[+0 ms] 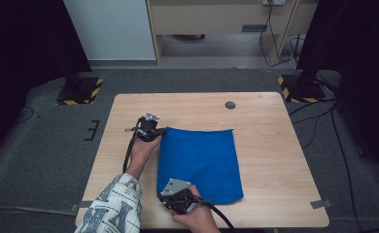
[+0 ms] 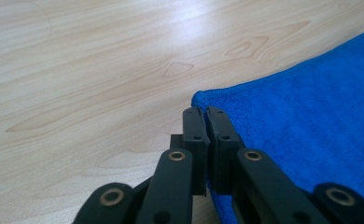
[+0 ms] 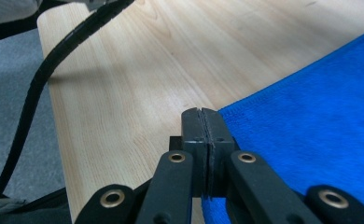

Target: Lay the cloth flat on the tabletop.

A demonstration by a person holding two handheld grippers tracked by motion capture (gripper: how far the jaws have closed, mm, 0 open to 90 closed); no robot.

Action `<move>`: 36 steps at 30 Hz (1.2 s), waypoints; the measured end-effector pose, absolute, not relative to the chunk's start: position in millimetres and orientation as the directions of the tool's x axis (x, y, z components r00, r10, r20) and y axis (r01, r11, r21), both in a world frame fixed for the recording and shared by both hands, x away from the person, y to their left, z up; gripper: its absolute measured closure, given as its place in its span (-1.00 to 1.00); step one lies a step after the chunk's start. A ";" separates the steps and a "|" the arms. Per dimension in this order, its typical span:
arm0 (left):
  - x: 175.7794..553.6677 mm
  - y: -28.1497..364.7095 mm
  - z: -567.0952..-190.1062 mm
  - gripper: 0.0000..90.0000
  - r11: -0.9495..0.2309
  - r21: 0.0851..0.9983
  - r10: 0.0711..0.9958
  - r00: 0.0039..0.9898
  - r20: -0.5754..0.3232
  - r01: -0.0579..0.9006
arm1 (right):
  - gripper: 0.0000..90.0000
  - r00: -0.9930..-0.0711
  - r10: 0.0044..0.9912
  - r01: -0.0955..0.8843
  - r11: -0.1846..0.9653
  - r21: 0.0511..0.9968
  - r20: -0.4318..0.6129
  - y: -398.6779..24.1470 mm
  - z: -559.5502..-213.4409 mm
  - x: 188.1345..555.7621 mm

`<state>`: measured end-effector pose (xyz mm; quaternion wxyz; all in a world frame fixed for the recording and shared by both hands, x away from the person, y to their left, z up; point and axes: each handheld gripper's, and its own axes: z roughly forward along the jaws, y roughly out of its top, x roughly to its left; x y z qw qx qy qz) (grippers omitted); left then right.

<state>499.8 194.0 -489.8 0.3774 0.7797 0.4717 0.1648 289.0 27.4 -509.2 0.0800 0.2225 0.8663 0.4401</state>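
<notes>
On the wooden table (image 1: 275, 160), left gripper (image 1: 159, 131) is clamping the far-left corner of the blue cloth (image 1: 199, 162); its jaws are pressed together with the hemmed edge pinched between them in the left gripper view (image 2: 205, 116). Right gripper (image 1: 170, 196) is gripping the near-left corner the same way, jaws closed flat on the fabric (image 3: 202, 119). Both hands are sitting at the cloth's left edge, left hand (image 1: 141, 150) far, right hand (image 1: 195, 218) near, grippers pointing right and down. Cloth is lying flat mid-table, roughly rectangular, fuzzy microfibre-like nap. Table top is pale wood grain, smooth, rounded corners.
</notes>
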 end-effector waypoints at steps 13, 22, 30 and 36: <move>497.5 187.9 -462.1 0.94 -0.265 0.775 0.858 0.507 -0.082 0.573 | 0.99 -0.869 0.494 0.294 0.475 0.829 0.025 21.5 -488.1 284.2; 502.1 193.5 -463.0 0.94 -0.255 0.776 0.857 0.507 -0.095 0.577 | 0.99 -0.869 0.495 0.289 0.479 0.829 0.017 30.4 -481.6 287.5; 501.1 201.0 -458.5 0.94 -0.250 0.780 0.857 0.506 -0.097 0.573 | 0.99 -0.862 0.507 0.291 0.464 0.837 0.019 30.6 -480.6 286.3; 502.0 208.0 -456.5 0.94 -0.247 0.778 0.858 0.503 -0.100 0.577 | 0.99 -0.861 0.508 0.282 0.459 0.842 0.011 37.6 -477.5 285.4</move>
